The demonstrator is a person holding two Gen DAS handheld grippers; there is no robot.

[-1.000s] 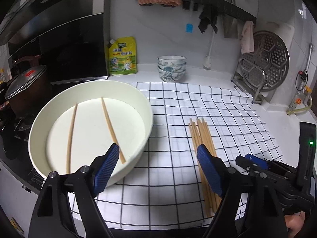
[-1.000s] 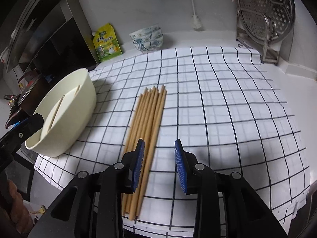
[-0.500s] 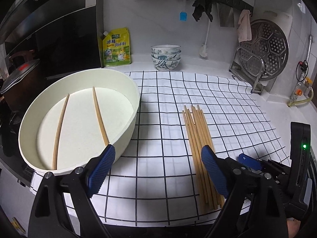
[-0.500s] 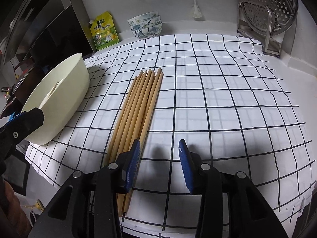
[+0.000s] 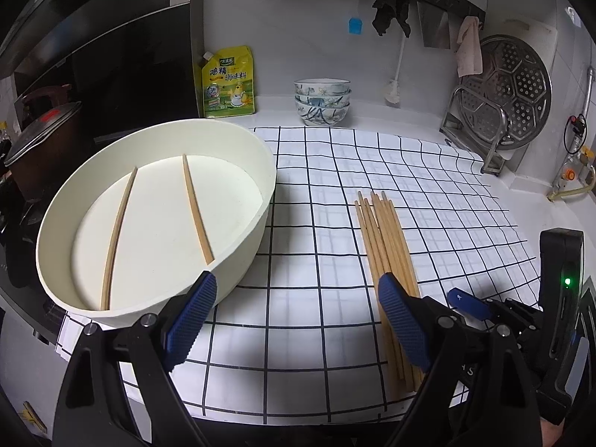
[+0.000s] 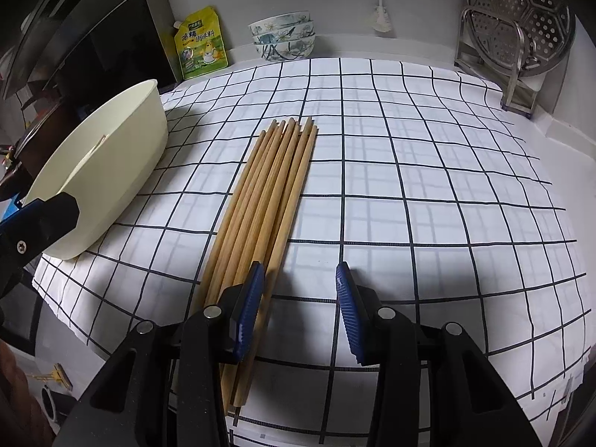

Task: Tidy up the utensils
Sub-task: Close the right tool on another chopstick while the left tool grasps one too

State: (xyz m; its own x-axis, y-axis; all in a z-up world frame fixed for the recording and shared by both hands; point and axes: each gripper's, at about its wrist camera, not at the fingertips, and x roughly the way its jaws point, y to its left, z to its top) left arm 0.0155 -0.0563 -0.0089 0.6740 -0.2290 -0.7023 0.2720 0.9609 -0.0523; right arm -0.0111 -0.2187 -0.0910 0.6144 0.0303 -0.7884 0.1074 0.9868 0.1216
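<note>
Two chopsticks [image 5: 156,219] are already lying in the bowl [image 5: 257,156]; the pile [image 6: 268,193] is waiting on the cloth [image 6: 428,186]. Both claws, left [image 5: 294,320] and right [image 6: 300,309], are gaping, empty; the right risks pinching several sticks, scattering them.

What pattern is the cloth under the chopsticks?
White cloth with a black grid; clearest in the right wrist view.
</note>
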